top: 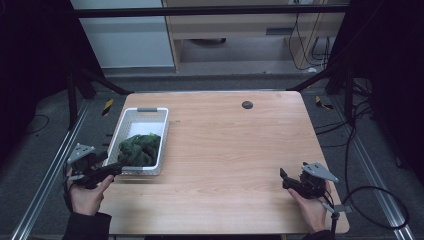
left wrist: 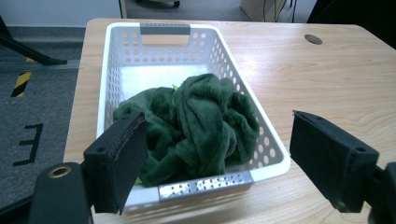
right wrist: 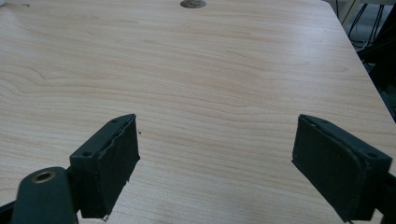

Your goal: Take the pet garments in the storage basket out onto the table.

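A white perforated basket (top: pixel 128 120) (left wrist: pixel 112 70) stands on the left side of the wooden table (top: pixel 225 150). A crumpled dark green cloth (top: pixel 140 148) (left wrist: pixel 196 126) lies in its near half. My left gripper (top: pixel 112 170) (left wrist: pixel 219 158) is open just short of the basket's near end, jaws wide, with nothing between them. Over bare wood near the table's front right corner, my right gripper (top: pixel 284 178) (right wrist: pixel 219 168) is open and holds nothing.
A small dark round grommet (top: pixel 247 104) (right wrist: pixel 193 3) (left wrist: pixel 313 39) sits in the tabletop near the far edge. Black frame bars and cables run beside the table, and a cable (top: pixel 370 200) trails off the right gripper.
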`<state>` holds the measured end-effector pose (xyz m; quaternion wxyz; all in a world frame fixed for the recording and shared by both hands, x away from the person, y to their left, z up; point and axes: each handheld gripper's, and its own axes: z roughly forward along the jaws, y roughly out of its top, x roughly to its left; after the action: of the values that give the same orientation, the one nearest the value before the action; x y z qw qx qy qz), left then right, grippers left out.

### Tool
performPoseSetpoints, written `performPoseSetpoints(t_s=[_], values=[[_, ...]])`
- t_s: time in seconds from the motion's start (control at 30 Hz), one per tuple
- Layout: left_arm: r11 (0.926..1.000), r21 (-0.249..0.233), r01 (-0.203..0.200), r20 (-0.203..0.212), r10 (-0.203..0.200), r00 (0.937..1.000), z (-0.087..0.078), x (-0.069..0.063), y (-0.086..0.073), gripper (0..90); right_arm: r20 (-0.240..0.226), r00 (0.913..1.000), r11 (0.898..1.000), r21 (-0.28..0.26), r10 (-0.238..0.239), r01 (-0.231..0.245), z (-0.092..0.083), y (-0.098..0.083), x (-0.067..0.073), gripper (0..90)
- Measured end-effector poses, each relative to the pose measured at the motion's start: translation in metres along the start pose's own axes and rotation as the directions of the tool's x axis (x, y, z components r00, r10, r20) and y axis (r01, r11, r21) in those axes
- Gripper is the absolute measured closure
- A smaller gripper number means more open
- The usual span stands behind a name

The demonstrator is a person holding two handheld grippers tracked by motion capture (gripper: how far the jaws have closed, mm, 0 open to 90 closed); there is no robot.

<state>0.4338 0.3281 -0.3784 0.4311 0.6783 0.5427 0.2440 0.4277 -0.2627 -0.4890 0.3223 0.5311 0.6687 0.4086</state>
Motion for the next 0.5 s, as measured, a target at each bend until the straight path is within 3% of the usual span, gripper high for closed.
performPoseSetpoints(t_s=[0.5], values=[[0.9966, 0.073, -0.037, 0.014, 0.036, 0.9992, 0.02, -0.004, 0.023, 18.4, -0.012, 0.9999, 1.0, 0.01, 0.005, -0.005, 0.001, 0.0, 0.0, 14.0]])
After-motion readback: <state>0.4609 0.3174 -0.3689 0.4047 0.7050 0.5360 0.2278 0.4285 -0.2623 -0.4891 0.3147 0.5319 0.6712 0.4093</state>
